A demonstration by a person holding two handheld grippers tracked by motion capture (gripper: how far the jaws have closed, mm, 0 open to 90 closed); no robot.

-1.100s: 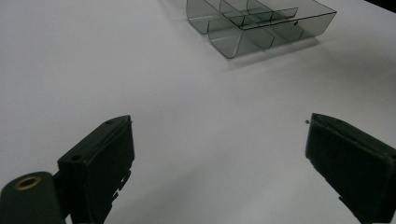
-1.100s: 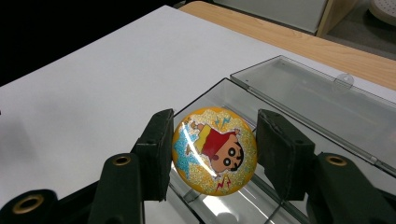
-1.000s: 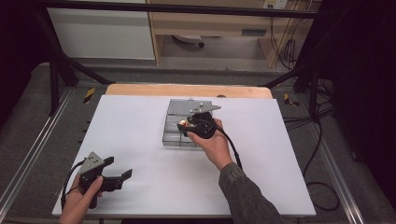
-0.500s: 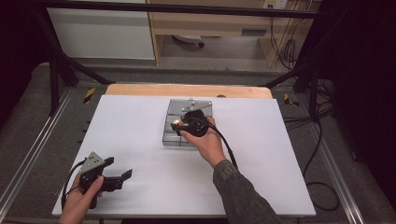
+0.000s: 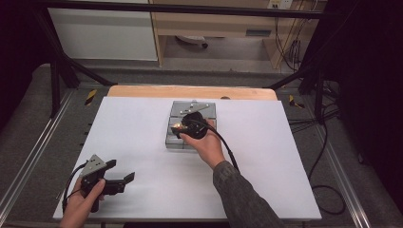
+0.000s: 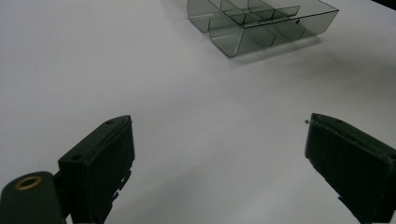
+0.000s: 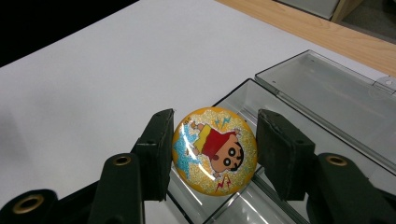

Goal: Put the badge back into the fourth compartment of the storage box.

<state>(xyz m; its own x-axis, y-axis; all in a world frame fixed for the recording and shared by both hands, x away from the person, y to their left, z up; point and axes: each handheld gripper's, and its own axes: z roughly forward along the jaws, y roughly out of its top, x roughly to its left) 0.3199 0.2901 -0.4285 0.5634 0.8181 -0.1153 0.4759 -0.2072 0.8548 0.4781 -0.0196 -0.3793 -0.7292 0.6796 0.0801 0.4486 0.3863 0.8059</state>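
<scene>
Right claw is over the near-left corner of the clear compartment box, w/ a round badge between its jaws; left jaw touches the badge's edge, right jaw shows a sliver of gap, so I'd say it's barely pinched or just being let go, can't tell which; badge hangs tilted above a compartment, not yet lying flat in it; step in hand looks like dropping the badge into the box; next move prob. calls for lowering a touch, spreading the jaws fully, then lifting straight up so the claw clears the dividers. Left claw sits idle near the front-left of the white surface, jaws wide apart, holding nothing, well apart from the box. Badge is domed, glossy, gold-glitter rim w/ a cartoon kid printed on it; box is smoky transparent plastic, thin walls, hinged lid lying open behind; surface is matte, smooth.
</scene>
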